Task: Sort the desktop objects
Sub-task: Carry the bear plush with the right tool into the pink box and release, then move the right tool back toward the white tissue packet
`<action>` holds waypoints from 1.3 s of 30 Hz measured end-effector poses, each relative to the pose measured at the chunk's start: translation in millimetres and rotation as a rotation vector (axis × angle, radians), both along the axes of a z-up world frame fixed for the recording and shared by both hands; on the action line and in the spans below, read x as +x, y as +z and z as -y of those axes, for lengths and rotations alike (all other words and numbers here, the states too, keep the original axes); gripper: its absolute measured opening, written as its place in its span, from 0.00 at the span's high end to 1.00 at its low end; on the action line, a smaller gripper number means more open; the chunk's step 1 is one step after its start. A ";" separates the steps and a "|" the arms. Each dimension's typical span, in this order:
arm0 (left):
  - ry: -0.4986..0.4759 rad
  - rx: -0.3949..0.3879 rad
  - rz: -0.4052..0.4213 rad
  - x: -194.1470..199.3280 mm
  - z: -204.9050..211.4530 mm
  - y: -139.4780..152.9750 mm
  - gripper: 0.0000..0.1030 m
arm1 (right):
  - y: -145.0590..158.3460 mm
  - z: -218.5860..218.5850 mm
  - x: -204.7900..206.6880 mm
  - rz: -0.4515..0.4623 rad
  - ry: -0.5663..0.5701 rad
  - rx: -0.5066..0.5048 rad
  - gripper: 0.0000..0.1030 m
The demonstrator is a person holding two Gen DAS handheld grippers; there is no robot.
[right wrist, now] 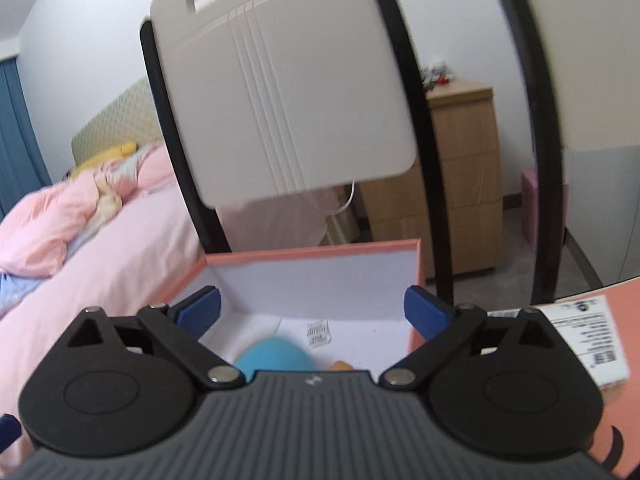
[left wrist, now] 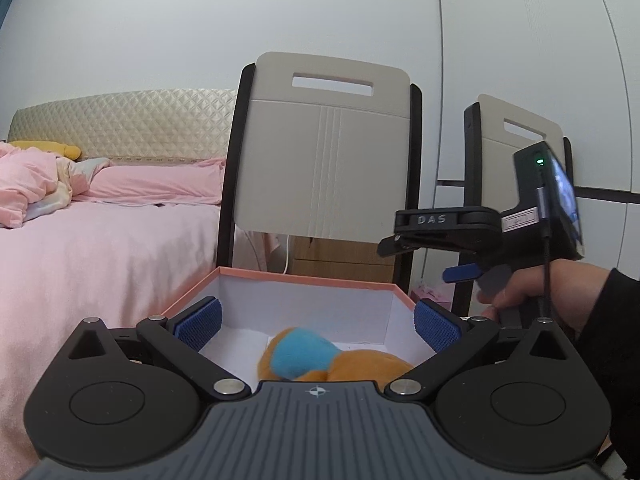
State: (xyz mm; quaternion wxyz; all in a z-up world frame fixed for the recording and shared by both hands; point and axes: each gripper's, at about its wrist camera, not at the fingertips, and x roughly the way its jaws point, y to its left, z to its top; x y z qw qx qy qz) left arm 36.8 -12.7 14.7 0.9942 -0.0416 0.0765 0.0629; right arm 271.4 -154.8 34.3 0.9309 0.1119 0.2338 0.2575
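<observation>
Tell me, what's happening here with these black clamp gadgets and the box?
A person is tidying a desk with a handheld gripper in each hand. An orange and blue plush toy lies inside an open pink-edged box. The left gripper sits at the box's near edge, jaws wide, gripping nothing. The right gripper is above the box too, jaws open with the toy loose below them. In the left view, the person's hand holds that right gripper's handle. Chairs and a pink bed stand behind.
</observation>
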 end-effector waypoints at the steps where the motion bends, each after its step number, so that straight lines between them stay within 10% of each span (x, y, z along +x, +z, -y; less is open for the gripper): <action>1: -0.003 0.004 -0.001 0.6 0.4 0.0 0.00 | 2.0 6.3 -6.5 0.014 -0.014 0.013 0.00; 25: -0.011 0.049 -0.024 7.6 2.9 -6.6 0.00 | -39.9 98.8 -149.9 0.259 -0.269 0.010 0.00; 39: 0.002 0.047 -0.034 11.5 -0.6 -9.0 0.00 | -56.7 92.3 -162.9 0.296 -0.271 -0.045 0.00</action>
